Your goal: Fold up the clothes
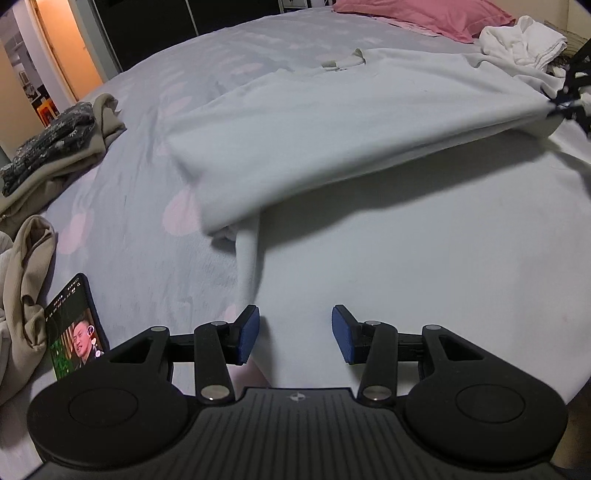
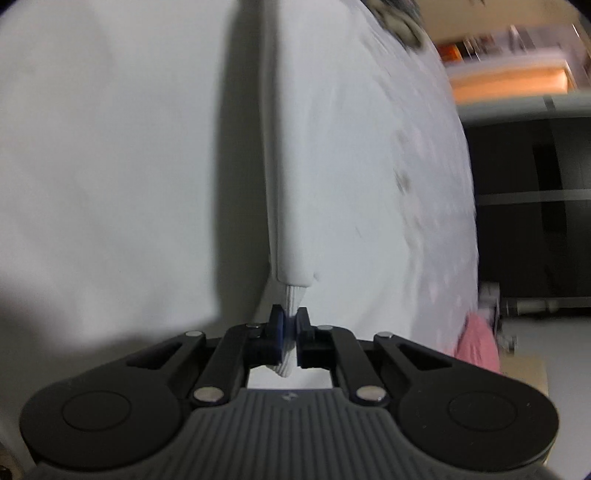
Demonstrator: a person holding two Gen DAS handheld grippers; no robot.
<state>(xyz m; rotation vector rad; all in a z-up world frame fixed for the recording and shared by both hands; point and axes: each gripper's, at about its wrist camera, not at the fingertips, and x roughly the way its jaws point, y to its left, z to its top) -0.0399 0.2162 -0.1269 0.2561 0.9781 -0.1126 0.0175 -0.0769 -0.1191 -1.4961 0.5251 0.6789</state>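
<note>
A pale white sweatshirt (image 1: 332, 122) lies spread on the bed, its near right part lifted off the sheet and casting a shadow. My left gripper (image 1: 295, 334) is open and empty, low over the garment's flat lower part, a sleeve (image 1: 246, 258) just ahead of its left pad. My right gripper (image 1: 561, 101) shows at the far right edge, holding up a corner of the sweatshirt. In the right wrist view that gripper (image 2: 290, 325) is shut on the ribbed cuff (image 2: 295, 295) of the sweatshirt (image 2: 314, 166), which stretches away from it.
A phone (image 1: 75, 325) with a lit screen lies at the near left. Beige clothes (image 1: 26, 295) and a dark patterned garment (image 1: 51, 140) sit on the left. A pink pillow (image 1: 421, 14) and a white crumpled garment (image 1: 524, 40) lie at the far right.
</note>
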